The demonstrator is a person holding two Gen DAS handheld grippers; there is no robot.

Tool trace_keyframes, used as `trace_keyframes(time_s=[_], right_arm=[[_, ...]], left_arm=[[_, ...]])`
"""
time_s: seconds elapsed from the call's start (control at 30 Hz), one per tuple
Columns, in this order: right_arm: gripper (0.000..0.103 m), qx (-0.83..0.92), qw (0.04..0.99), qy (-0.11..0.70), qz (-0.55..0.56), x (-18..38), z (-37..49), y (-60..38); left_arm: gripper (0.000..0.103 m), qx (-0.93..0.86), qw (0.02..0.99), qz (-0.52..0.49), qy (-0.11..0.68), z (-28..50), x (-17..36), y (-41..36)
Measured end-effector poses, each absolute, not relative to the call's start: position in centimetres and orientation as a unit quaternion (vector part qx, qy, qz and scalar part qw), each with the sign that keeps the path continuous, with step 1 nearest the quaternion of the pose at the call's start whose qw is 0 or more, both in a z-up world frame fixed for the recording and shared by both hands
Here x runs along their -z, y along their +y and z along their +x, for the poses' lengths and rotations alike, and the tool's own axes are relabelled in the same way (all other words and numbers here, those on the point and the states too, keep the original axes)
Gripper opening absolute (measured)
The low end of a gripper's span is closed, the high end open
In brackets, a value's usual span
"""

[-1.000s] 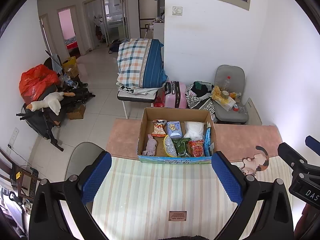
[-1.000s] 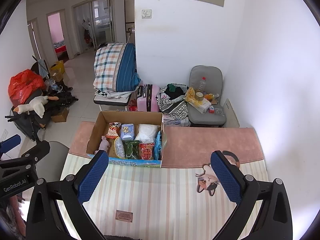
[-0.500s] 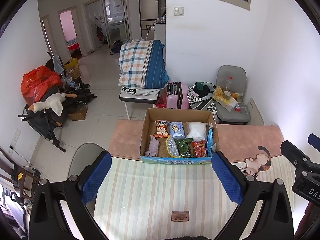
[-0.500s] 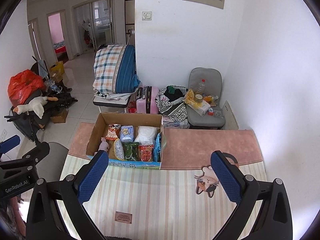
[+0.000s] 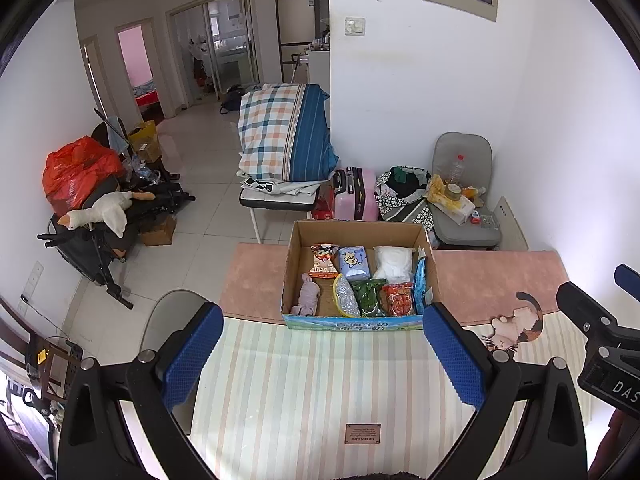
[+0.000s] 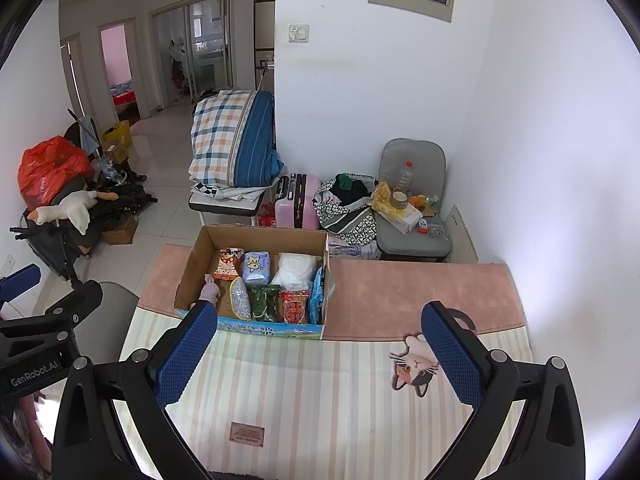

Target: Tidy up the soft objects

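A cardboard box [image 5: 356, 232] [image 6: 264, 236] stands on the table where the striped mat [image 5: 304, 392] [image 6: 320, 392] meets the pink mat [image 5: 492, 280] [image 6: 416, 292]. Inside lie several soft packs: a white pouch [image 5: 394, 260] [image 6: 296, 266], a blue tissue pack [image 5: 352, 262] [image 6: 256, 266], a red snack bag [image 5: 398, 300] [image 6: 294, 306], a green bag [image 5: 368, 296] and a small pink plush [image 5: 306, 298] [image 6: 210, 292]. My left gripper [image 5: 320, 354] and right gripper [image 6: 318, 354] hang open and empty above the striped mat, short of the box.
A cat-shaped figure [image 5: 516, 326] [image 6: 416, 366] lies on the mat at the right. Beyond the table stand a grey chair [image 5: 464, 200] with clutter, a pink suitcase [image 5: 356, 194], folded bedding [image 5: 284, 136] on a bench, and a stroller with a goose plush [image 5: 100, 210]. White wall on the right.
Both views have drifted slightly back and up, so the box sits a little farther off. Both grippers stay open and empty.
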State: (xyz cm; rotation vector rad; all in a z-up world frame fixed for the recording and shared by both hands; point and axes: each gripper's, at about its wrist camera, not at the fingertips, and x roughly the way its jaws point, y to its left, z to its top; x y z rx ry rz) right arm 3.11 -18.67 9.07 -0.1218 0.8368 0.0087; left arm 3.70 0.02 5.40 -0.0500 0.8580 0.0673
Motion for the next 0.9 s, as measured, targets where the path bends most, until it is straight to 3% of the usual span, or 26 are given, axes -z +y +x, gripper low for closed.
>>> trace_keyframes(time_s=[0.9], right_arm=[[0.103, -0.012, 0.912, 0.405, -0.064, -8.99, 2.99, -18.68]], left_arm=[[0.102, -0.026, 0.909, -0.022, 0.415, 3.62, -5.53, -0.29]])
